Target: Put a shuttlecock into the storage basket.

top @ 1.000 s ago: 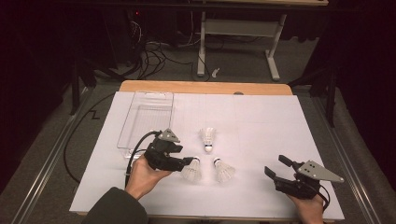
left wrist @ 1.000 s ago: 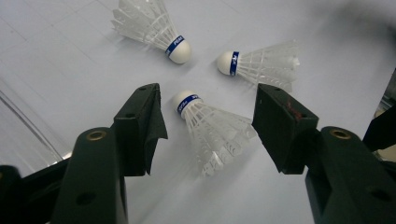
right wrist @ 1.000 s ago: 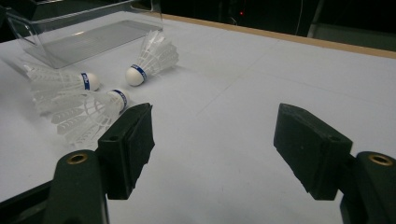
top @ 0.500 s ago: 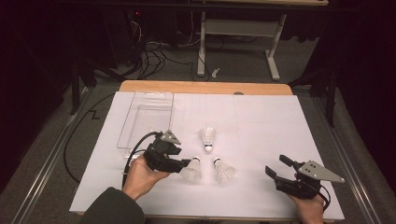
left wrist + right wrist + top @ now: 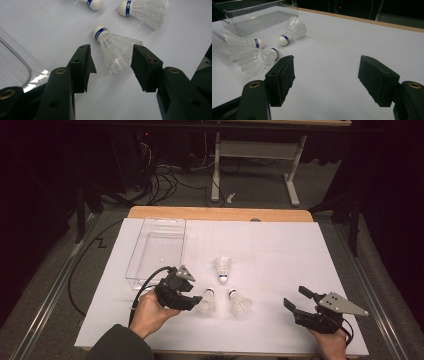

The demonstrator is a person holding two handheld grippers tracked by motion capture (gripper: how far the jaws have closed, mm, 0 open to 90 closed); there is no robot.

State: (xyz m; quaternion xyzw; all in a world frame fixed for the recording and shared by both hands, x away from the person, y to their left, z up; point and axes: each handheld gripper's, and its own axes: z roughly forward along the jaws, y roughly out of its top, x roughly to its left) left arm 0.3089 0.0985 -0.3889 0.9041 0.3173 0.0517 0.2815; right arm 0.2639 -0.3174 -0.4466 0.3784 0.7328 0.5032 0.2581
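Left gripper: jaws spread, one on each side of the feather skirt of the nearest shuttlecock, not touching it. That shuttlecock lies on its side on the white sheet, just beyond the near end of the clear tray. Two more shuttlecocks lie near it. Right gripper: jaws spread, holding nothing, well apart from the tray.

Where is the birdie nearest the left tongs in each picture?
High view: the birdie lies low centre, beside the left tongs.
Left gripper view: middle, between the open jaws.
Right gripper view: far left, behind another birdie.
Shared landmark: the clear tray.
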